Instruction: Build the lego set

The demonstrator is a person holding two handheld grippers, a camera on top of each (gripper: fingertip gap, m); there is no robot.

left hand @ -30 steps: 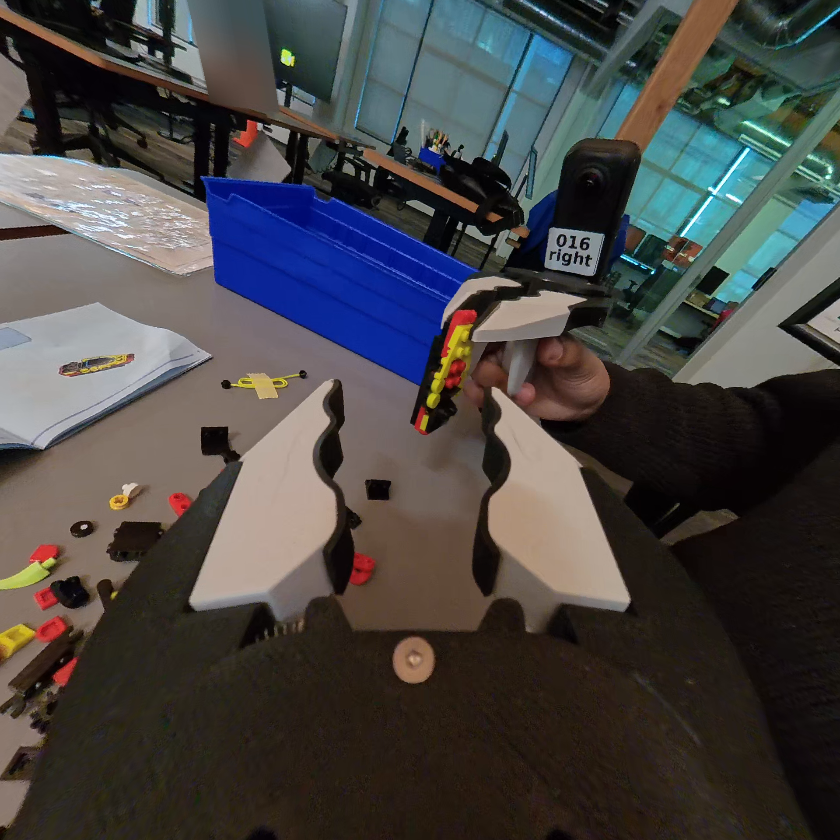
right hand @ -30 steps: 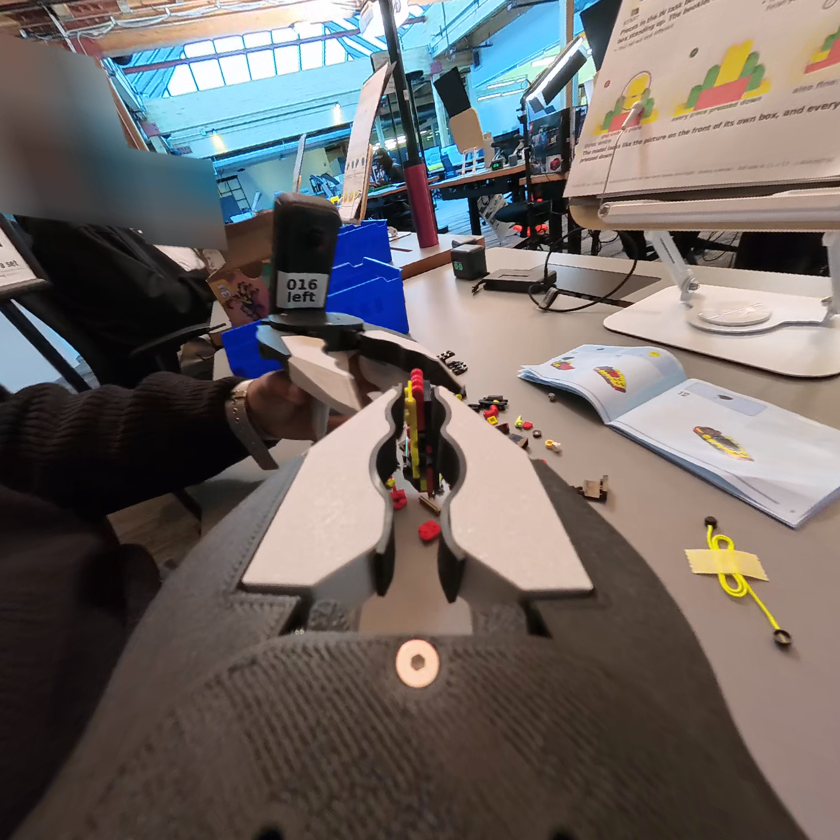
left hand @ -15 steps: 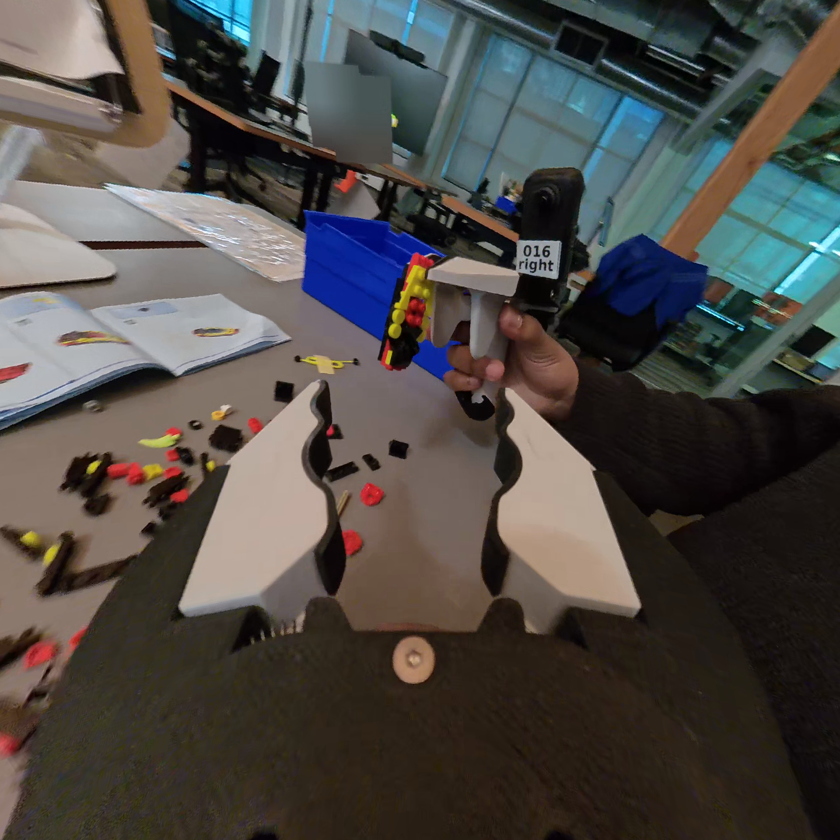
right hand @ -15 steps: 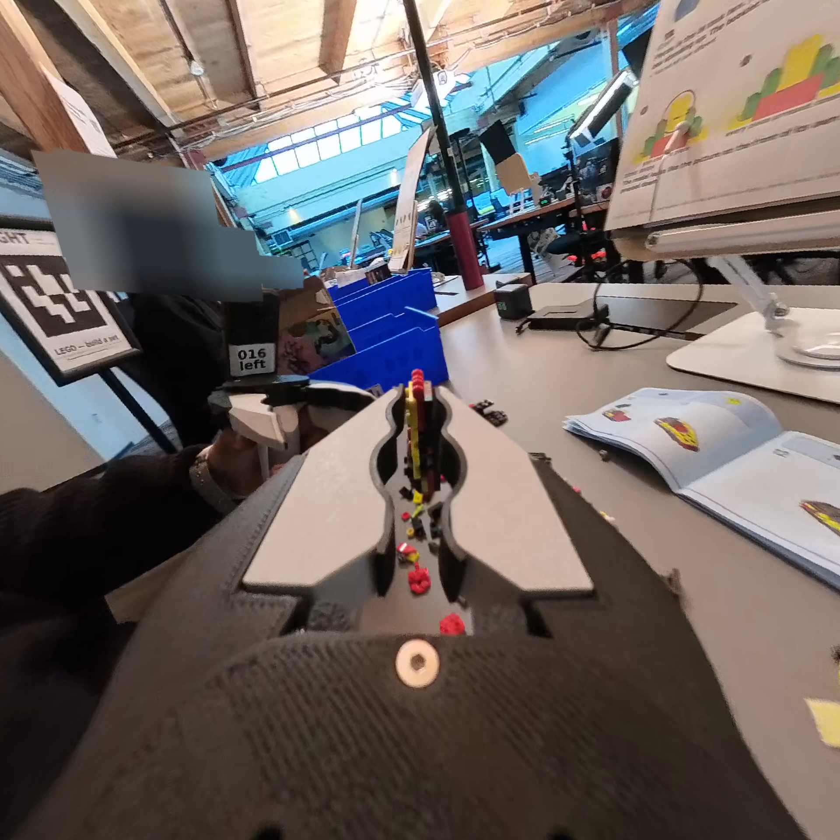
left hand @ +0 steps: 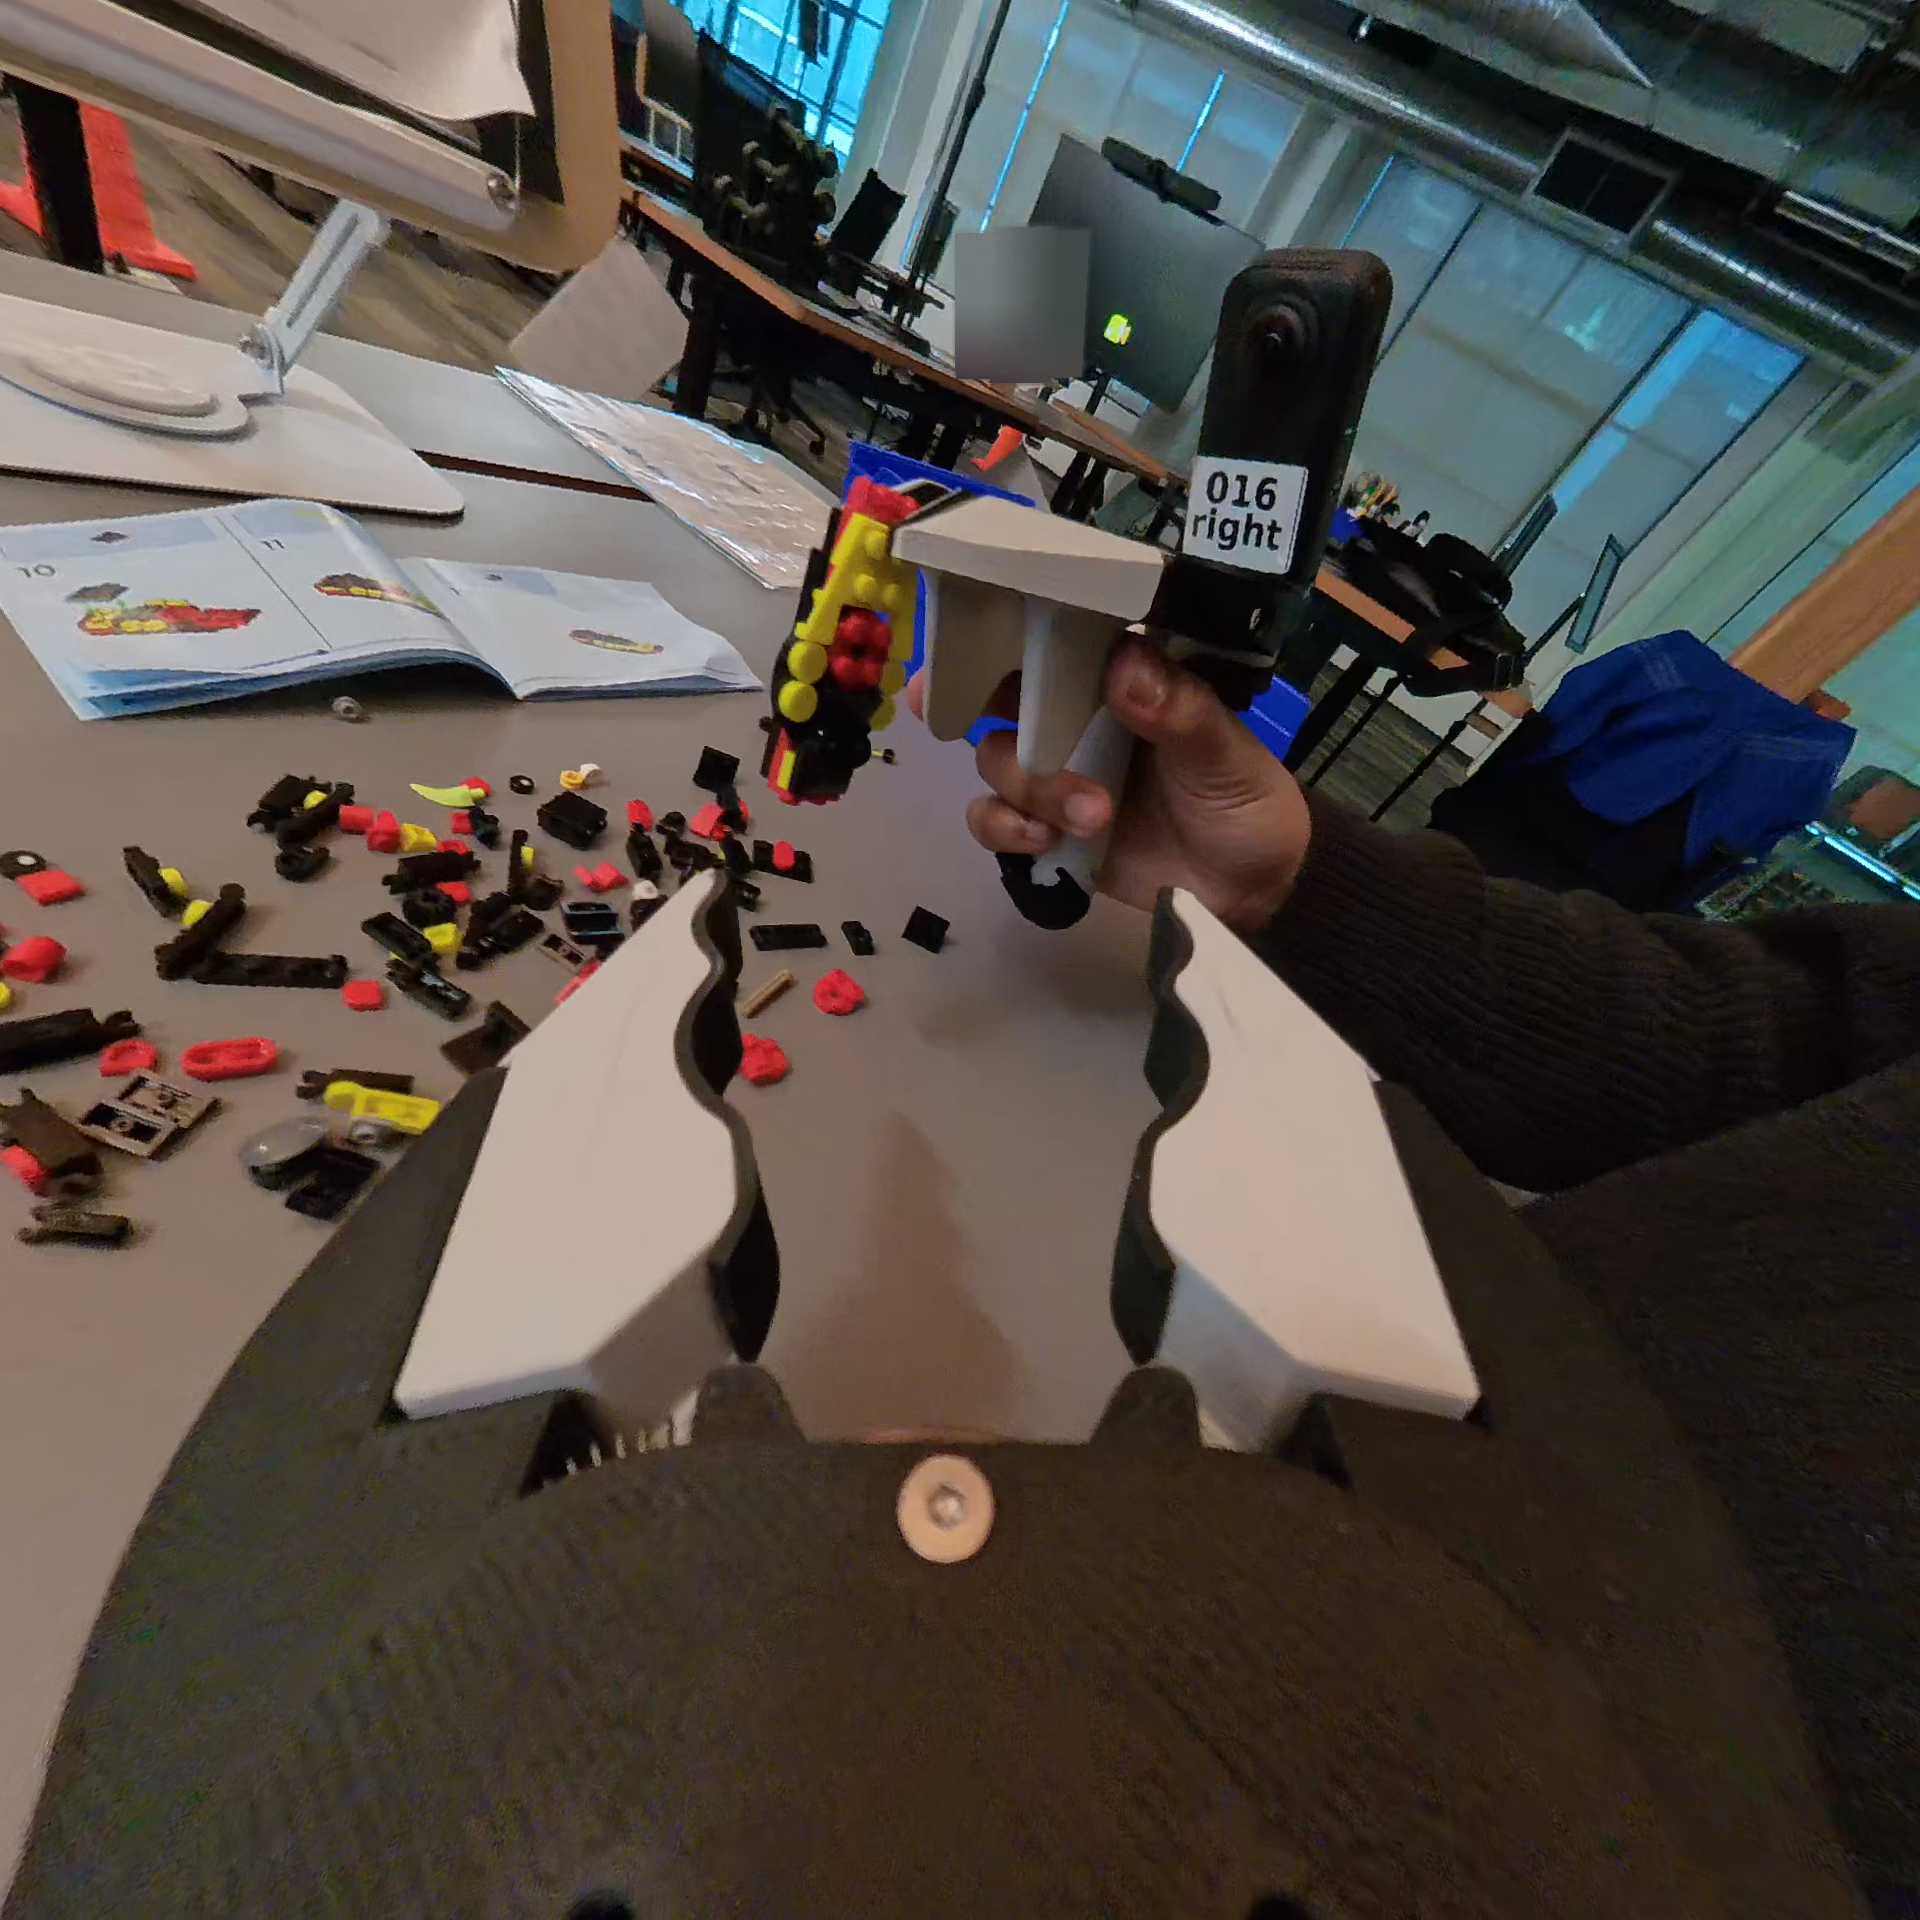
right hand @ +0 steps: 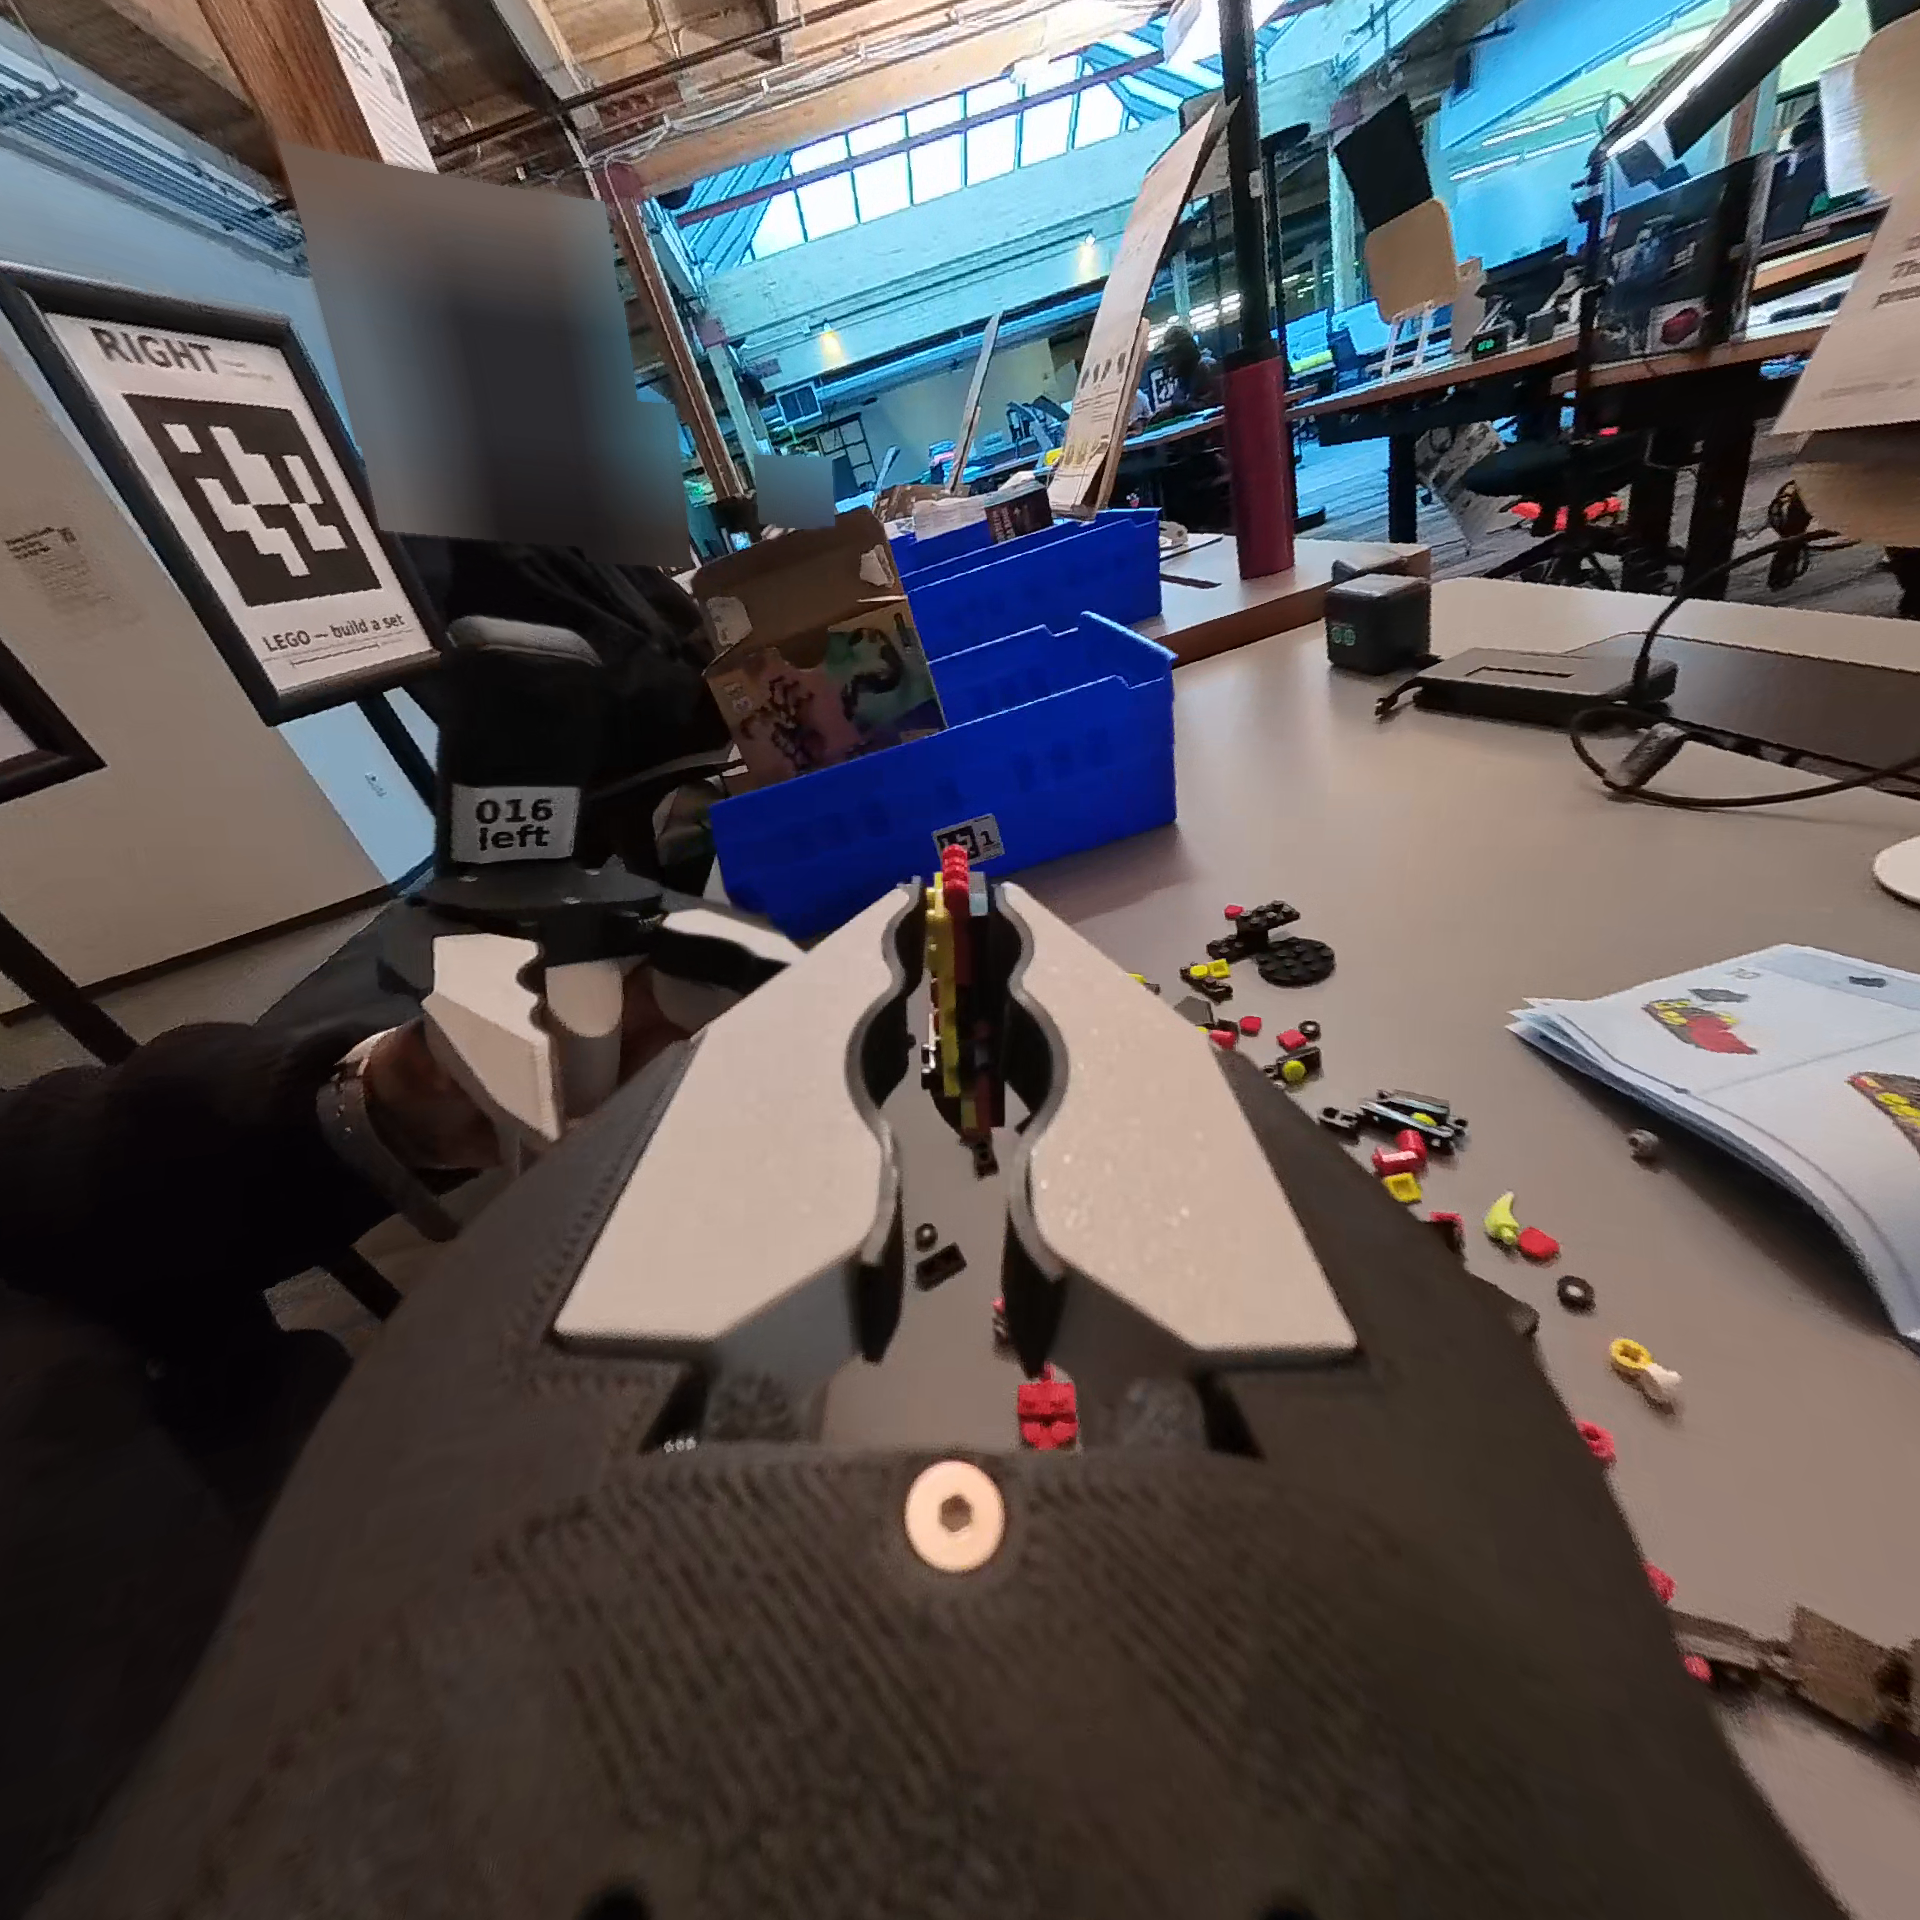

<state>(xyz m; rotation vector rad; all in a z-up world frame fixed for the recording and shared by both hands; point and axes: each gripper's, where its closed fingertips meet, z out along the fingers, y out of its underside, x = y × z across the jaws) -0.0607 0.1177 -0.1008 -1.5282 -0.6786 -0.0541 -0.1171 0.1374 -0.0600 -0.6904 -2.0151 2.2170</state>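
My right gripper [right hand: 958, 909] is shut on a partly built lego model [right hand: 961, 997] of red, yellow and black bricks, held upright above the table. In the left wrist view the model [left hand: 847, 655] shows studs-out at the right gripper's [left hand: 894, 540] tips, a hand around its handle. My left gripper [left hand: 940, 904] is open and empty, low over the grey table [left hand: 987, 1143], with the model ahead and above it. Many loose red, yellow and black lego pieces [left hand: 436, 935] lie scattered to its left; they also show in the right wrist view [right hand: 1392, 1122].
An open instruction booklet [left hand: 343, 613] lies at the far left, also in the right wrist view [right hand: 1756, 1060]. Blue bins [right hand: 966, 769] and a cardboard box [right hand: 821, 655] stand at the table's far side. A white stand base [left hand: 187, 416], a black device and cables [right hand: 1538, 686] sit further off.
Both grippers have swung round, so the pile of loose pieces has come into view on the left. The right gripper keeps hold of the model; the left stays open.
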